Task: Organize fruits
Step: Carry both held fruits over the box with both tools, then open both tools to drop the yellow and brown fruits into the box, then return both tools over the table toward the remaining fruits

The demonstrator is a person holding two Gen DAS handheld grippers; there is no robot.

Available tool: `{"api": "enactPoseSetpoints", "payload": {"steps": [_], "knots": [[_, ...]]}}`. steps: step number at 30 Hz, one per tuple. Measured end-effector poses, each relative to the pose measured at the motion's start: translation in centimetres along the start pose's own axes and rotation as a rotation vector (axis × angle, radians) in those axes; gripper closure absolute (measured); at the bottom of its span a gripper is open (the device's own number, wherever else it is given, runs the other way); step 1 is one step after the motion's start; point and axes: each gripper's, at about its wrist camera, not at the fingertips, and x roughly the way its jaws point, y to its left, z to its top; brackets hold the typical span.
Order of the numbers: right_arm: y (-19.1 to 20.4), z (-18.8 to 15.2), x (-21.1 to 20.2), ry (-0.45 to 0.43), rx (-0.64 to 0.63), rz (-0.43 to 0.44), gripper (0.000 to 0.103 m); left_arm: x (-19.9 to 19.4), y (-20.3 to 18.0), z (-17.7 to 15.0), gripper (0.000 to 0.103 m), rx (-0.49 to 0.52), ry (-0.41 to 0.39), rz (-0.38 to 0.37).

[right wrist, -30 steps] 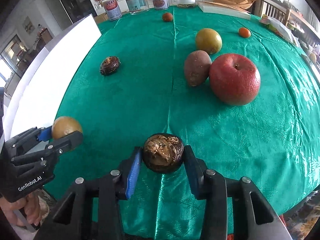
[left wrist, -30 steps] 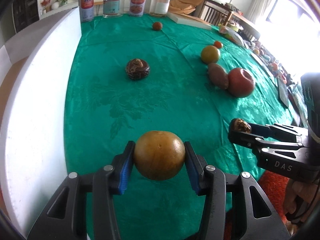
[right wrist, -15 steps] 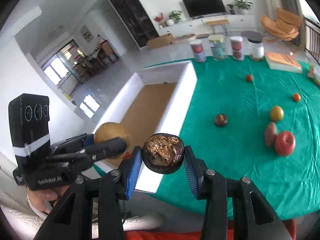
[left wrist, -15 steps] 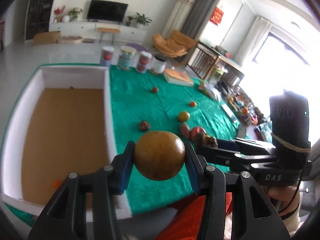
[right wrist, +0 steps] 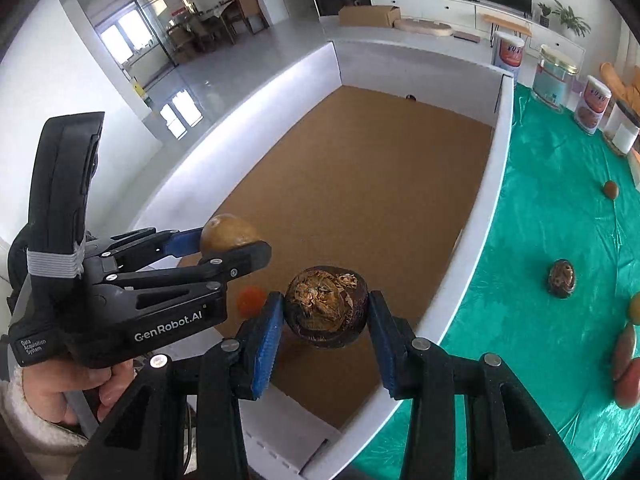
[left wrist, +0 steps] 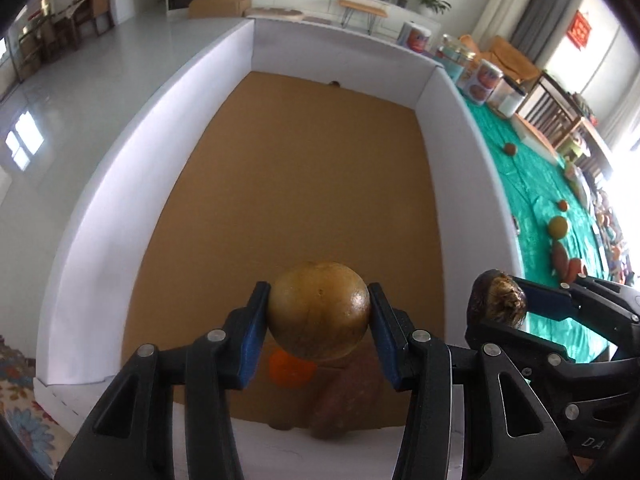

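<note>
My left gripper (left wrist: 318, 314) is shut on a round yellow-brown fruit (left wrist: 316, 300) and hangs over the near end of a white-walled box (left wrist: 132, 184) with a brown cardboard floor. My right gripper (right wrist: 324, 314) is shut on a dark brown fruit (right wrist: 322, 300) with a dried, flaky top, also over the box (right wrist: 494, 208), near its right wall. The two grippers are side by side, the right gripper (left wrist: 500, 312) just right of the left. A small orange fruit (left wrist: 290, 368) and a reddish-brown fruit (left wrist: 344, 396) lie on the box floor below.
A green tablecloth (right wrist: 540, 220) to the right of the box carries another dark fruit (right wrist: 562, 280), a small brown fruit (right wrist: 611, 190), a yellow fruit (left wrist: 558, 227) and reddish ones (right wrist: 626, 360). Cans and jars (right wrist: 508, 56) stand at the far end. A small dark speck (left wrist: 334, 84) lies by the box's far wall.
Both grippers swung left from above the green table to above the box, rising a little and rolling, each keeping its fruit. The loose fruits on the cloth now lie far to the right.
</note>
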Motion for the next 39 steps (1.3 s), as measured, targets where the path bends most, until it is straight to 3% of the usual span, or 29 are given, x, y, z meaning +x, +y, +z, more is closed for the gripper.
{"api": "enactPoseSetpoints", "payload": {"steps": [8, 10, 12, 15, 18, 21, 26, 32, 35, 37, 39], "knots": [[0.2, -0.4, 1.9, 0.019, -0.016, -0.022, 0.060, 1.2, 0.9, -0.5, 0.050, -0.018, 0.016, 0.034], [0.2, -0.5, 1.7, 0.007, -0.020, -0.026, 0.051, 1.0, 0.7, -0.6, 0.035, -0.011, 0.001, 0.052], [0.2, -0.9, 1.0, -0.014, -0.021, -0.049, 0.034, 0.5, 0.6, -0.6, 0.016, -0.014, -0.022, 0.091], [-0.6, -1.9, -1.0, -0.055, -0.019, -0.031, 0.024, -0.6, 0.3, -0.7, 0.012, -0.013, -0.062, 0.097], [-1.8, -3.6, -3.4, -0.101, -0.030, -0.097, 0.013, -1.9, -1.2, -0.9, 0.009, 0.003, -0.105, 0.069], [-4.4, -6.1, -6.4, -0.152, -0.004, -0.152, 0.013, -3.1, -4.2, -1.2, 0.009, 0.056, -0.141, 0.017], [-11.1, -12.3, -11.2, -0.239, 0.170, -0.237, 0.011, -4.5, -11.6, -2.5, 0.008, 0.184, -0.171, -0.151], [-20.5, -21.8, -14.2, -0.301, 0.446, -0.468, 0.008, -2.8, -22.4, -5.3, 0.006, 0.391, -0.095, -0.316], [-25.0, -26.1, -15.1, -0.322, 0.582, -0.551, 0.008, 0.3, -27.0, -6.8, 0.006, 0.468, -0.031, -0.315], [-27.6, -28.5, -15.5, -0.321, 0.666, -0.555, 0.008, 2.6, -29.1, -7.3, 0.006, 0.505, -0.017, -0.316], [-30.0, -29.8, -15.4, -0.318, 0.732, -0.539, 0.008, 5.0, -30.3, -7.7, 0.006, 0.523, -0.012, -0.268]]}}
